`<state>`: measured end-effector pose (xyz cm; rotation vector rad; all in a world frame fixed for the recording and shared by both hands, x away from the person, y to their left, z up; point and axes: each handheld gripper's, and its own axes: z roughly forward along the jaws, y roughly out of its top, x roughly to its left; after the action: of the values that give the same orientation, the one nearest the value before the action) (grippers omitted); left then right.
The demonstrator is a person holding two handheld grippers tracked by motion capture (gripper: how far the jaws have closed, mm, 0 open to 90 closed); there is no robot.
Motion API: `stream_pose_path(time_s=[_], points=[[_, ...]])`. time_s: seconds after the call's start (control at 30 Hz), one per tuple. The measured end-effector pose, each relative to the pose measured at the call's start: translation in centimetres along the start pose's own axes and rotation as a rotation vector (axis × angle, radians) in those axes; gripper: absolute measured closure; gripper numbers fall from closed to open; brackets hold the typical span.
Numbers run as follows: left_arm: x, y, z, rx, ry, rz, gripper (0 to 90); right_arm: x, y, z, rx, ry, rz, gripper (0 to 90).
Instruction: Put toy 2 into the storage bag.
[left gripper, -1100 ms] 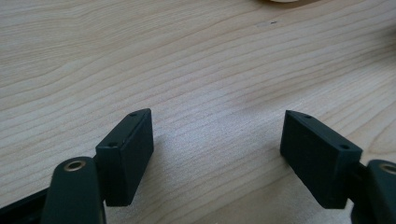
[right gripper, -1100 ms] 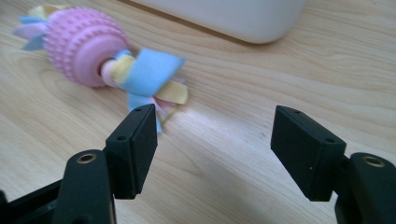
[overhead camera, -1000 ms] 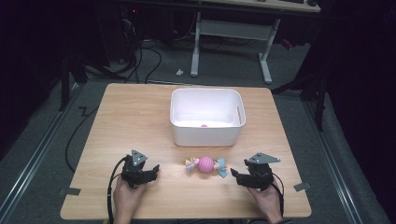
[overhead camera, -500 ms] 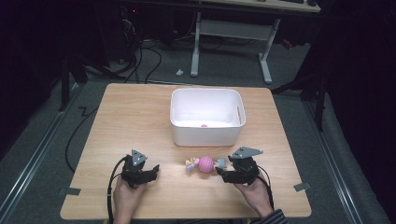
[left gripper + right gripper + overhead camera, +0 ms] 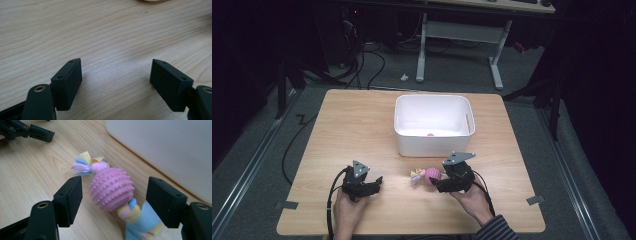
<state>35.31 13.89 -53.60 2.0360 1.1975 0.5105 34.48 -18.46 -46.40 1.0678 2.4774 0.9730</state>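
- Two jaws of the right gripper [image 5: 113,202], spread wide, now straddle the pink knobbed toy [image 5: 111,188], having slid in from three o'clock; nothing pinched yet.
- Toy lies on the counter [image 5: 362,130] at the white bin's [image 5: 434,142] six o'clock; left gripper [image 5: 116,83] spread, idle.

A light wooden worktop [image 5: 362,130] fills the middle of the frame, with a white plastic bin [image 5: 433,124] standing just right of its centre and a small pink thing [image 5: 430,134] lying inside it. Dark grey carpet [image 5: 257,165] surrounds the worktop. Black cables [image 5: 367,60] trail at upper left, and the white legs of a desk [image 5: 457,37] stand at top centre.
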Motion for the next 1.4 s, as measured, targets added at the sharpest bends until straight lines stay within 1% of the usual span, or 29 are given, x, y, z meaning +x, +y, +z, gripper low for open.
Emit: stream_pose_path(time_s=[0.1,0.2,0.3,0.4,0.67,0.8,0.9,1.07,1.13,1.27,1.3,1.4], points=[[0.0,0.0,0.0,0.0,0.0,0.0,26.0,0.1,0.4,0.6,0.018,0.01,-0.011,28.5],[0.0,0.0,0.0,0.0,0.0,0.001,25.9,0.1,0.8,1.2,0.031,0.007,-0.019,27.8],[0.0,0.0,0.0,0.001,-0.001,0.001,25.8,0.2,1.0,1.9,0.051,0.013,-0.018,27.0],[0.0,0.0,0.1,0.004,-0.004,0.003,23.7,0.3,1.0,2.4,0.067,0.008,-0.026,27.0],[0.0,0.1,0.1,0.005,-0.004,0.004,22.9,0.2,1.1,3.5,0.103,-0.012,-0.041,27.0],[0.0,0.1,0.1,0.005,-0.004,0.004,22.9,0.0,1.0,4.1,0.116,-0.017,-0.034,26.7],[0.0,0.1,0.1,0.005,-0.004,0.004,22.9,0.0,1.0,4.4,0.124,-0.017,-0.035,26.8],[0.0,0.1,0.1,0.005,-0.004,0.004,22.9,0.0,1.0,4.8,0.131,0.004,-0.043,27.3],[0.0,0.1,0.1,0.005,-0.005,0.004,22.9,0.2,1.0,5.0,0.142,0.011,-0.047,27.6],[0.0,0.1,0.1,0.005,-0.004,0.005,22.9,0.5,0.9,5.3,0.157,0.019,-0.058,30.6],[0.0,0.1,0.1,0.004,-0.004,0.005,22.9,0.5,0.9,5.3,0.156,0.021,-0.067,31.2],[0.0,0.1,0.1,0.006,-0.004,0.007,22.9,0.6,0.9,5.3,0.155,0.015,-0.068,31.8]])
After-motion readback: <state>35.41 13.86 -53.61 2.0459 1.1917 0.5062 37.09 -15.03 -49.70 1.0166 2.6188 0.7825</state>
